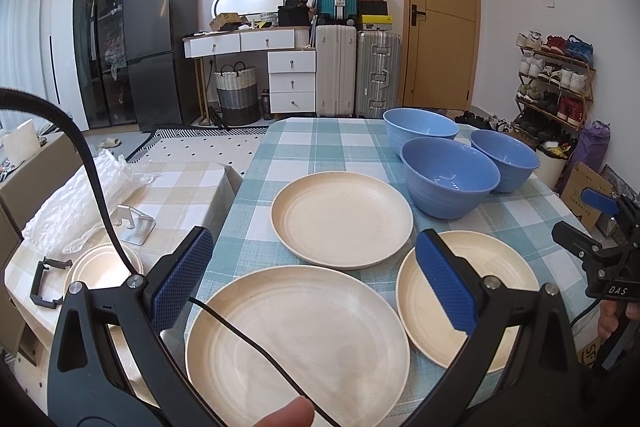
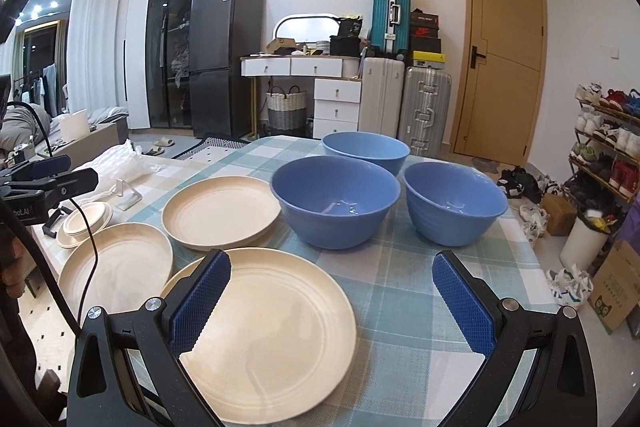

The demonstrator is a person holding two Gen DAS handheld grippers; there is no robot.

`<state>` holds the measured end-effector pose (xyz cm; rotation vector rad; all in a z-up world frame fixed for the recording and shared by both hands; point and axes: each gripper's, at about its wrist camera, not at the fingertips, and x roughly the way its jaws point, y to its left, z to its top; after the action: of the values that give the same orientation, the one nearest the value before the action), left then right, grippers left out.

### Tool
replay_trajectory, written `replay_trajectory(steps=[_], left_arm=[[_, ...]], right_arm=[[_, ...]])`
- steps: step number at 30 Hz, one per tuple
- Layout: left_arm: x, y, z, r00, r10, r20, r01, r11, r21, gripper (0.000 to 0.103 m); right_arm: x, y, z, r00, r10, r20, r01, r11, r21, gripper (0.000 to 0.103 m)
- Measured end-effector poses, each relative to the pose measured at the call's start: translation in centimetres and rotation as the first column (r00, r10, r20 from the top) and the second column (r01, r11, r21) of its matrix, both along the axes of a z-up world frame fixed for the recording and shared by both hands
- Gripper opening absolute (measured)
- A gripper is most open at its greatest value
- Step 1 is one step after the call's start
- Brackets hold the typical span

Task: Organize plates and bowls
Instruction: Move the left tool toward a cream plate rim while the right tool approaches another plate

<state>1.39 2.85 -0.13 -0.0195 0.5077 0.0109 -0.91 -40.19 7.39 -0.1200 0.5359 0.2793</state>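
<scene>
Three cream plates lie on the checked tablecloth (image 1: pixel 320 147): a near-left plate (image 1: pixel 296 343), a middle plate (image 1: pixel 342 219) and a right plate (image 1: pixel 496 291). Three blue bowls stand behind them: a near bowl (image 1: pixel 450 183), a far bowl (image 1: pixel 420 131) and a right bowl (image 1: pixel 506 159). My left gripper (image 1: pixel 316 279) is open and empty, above the near-left plate. My right gripper (image 2: pixel 332 303) is open and empty, above the right plate (image 2: pixel 272 331). The bowls show in the right wrist view as the near bowl (image 2: pixel 334 201), the right bowl (image 2: pixel 454 201) and the far bowl (image 2: pixel 366 151).
A lower side table on the left holds small cream dishes (image 1: pixel 104 267), a metal stand (image 1: pixel 136 223) and bubble wrap (image 1: pixel 80 199). A black cable (image 1: pixel 248 339) crosses the near-left plate. Suitcases, drawers, a fridge and a shoe rack (image 1: pixel 556 83) stand beyond the table.
</scene>
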Motion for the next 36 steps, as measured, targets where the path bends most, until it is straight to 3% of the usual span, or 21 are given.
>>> replay_trajectory(steps=[16, 31, 36], left_arm=[[2.2, 4.2, 1.5, 0.999, 0.022, -0.046, -0.023, 1.0, -0.003, 0.101], [6.2, 7.8, 0.9, 0.991, 0.055, -0.123, -0.061, 0.997, -0.051, 0.099], [8.1, 8.3, -0.2, 0.985, 0.059, -0.161, -0.065, 0.997, -0.033, 0.094]], right_arm=[[4.0, 4.3, 0.1, 0.977, 0.167, -0.132, -0.155, 0.983, 0.1, 0.103], [7.5, 10.1, -1.6, 0.919, 0.306, -0.25, -0.282, 0.951, 0.128, 0.103], [9.0, 11.6, -2.5, 0.892, 0.327, -0.311, -0.29, 0.944, 0.16, 0.103]])
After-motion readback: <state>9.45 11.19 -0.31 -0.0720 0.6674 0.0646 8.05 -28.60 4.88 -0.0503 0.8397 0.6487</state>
